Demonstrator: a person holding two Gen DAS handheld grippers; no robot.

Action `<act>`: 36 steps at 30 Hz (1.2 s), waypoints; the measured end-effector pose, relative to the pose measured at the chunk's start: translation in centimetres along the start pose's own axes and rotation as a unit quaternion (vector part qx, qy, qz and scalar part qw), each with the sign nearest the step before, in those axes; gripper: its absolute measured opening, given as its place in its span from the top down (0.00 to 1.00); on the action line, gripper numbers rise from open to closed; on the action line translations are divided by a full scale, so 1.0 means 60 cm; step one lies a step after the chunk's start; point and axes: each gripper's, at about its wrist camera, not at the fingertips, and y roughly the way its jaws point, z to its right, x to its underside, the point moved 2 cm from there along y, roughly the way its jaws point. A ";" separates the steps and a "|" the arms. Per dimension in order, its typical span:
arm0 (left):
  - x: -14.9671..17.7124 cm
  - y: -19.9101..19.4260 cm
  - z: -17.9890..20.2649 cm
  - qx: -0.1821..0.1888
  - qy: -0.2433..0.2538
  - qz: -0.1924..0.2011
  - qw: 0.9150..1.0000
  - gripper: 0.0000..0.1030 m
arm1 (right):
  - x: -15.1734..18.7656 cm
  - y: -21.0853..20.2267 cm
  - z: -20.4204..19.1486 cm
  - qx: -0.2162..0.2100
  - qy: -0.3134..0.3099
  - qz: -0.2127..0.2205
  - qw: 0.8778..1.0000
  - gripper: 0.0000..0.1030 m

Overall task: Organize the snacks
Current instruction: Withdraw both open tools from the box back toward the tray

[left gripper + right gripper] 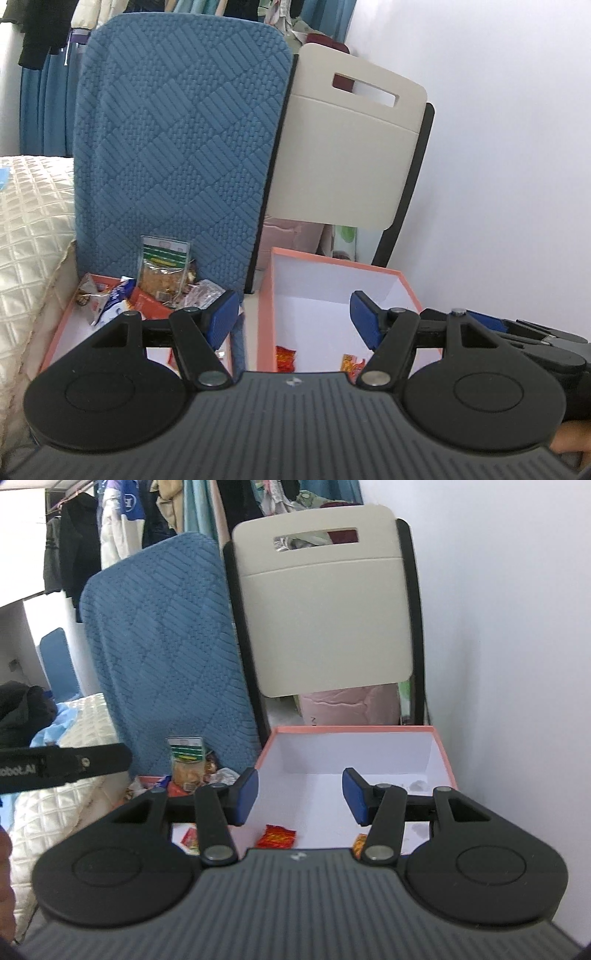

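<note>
Left gripper [293, 317]: jaws spread, nothing between them. Right gripper [299, 795]: jaws spread, likewise empty. Beyond the left gripper's left jaw, a shallow pink tray [61, 332] holds a heap of snack packets [110, 299], with a clear crisp bag [164, 271] propped upright behind. Between and below both sets of jaws stands the deep pink box [351, 730], containing a red sachet [276, 836]. Judged: the packets are light, soft, slick and crushable; grip a sealed edge gently.
</note>
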 end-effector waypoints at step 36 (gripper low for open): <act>0.116 -0.079 -0.223 -0.049 -0.072 -0.035 0.996 0.30 | 0.131 0.007 -0.204 -0.053 -0.048 -0.077 0.994 0.48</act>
